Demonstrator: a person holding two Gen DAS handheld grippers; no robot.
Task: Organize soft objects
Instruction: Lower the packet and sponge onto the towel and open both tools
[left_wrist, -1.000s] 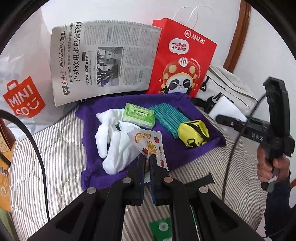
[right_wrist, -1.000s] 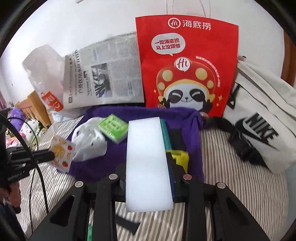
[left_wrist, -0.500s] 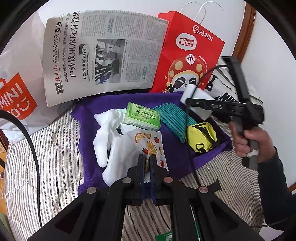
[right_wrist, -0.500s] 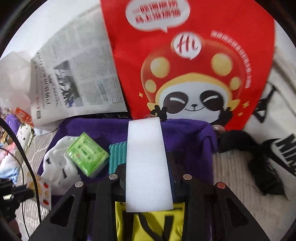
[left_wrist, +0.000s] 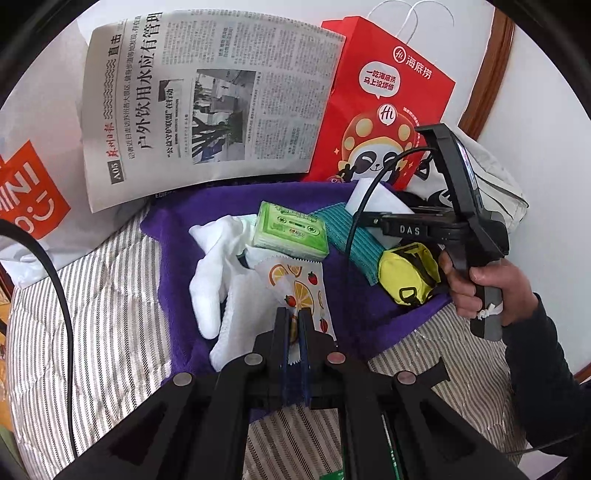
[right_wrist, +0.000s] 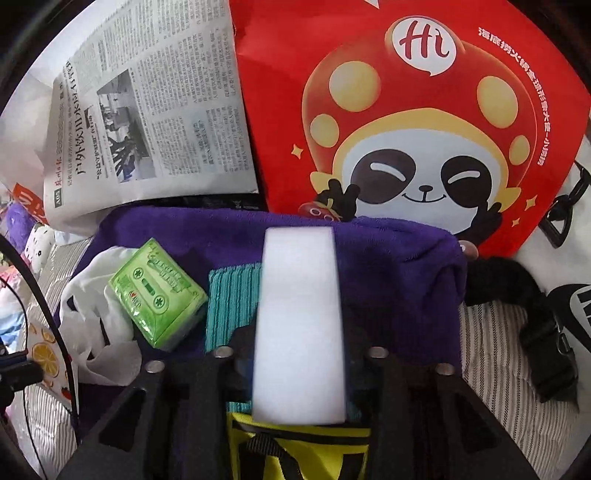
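A purple towel (left_wrist: 184, 214) lies on the striped bed with white gloves (left_wrist: 214, 266), a green tissue pack (left_wrist: 290, 230), a teal cloth (left_wrist: 347, 240) and a yellow pouch (left_wrist: 406, 273) on it. My left gripper (left_wrist: 291, 314) is shut on a fruit-print packet (left_wrist: 295, 280) over the towel's near edge. My right gripper (right_wrist: 301, 343) hovers low over the towel's (right_wrist: 399, 288) right part, above the yellow pouch (right_wrist: 295, 450). Its jaws are opening. A white sponge (right_wrist: 299, 314) lies between them with small gaps at both sides.
A newspaper (left_wrist: 207, 103), a red paper bag (left_wrist: 384, 110) and a white shopping bag (left_wrist: 33, 192) stand behind the towel. A white bag with black straps (right_wrist: 535, 332) lies right of it. A person's hand (left_wrist: 480, 288) holds the right gripper. Striped bedding (left_wrist: 103, 332) surrounds the towel.
The right gripper came in from the right and sank low over the towel with the sponge; its jaws now stand wider. The left gripper with the packet barely moved.
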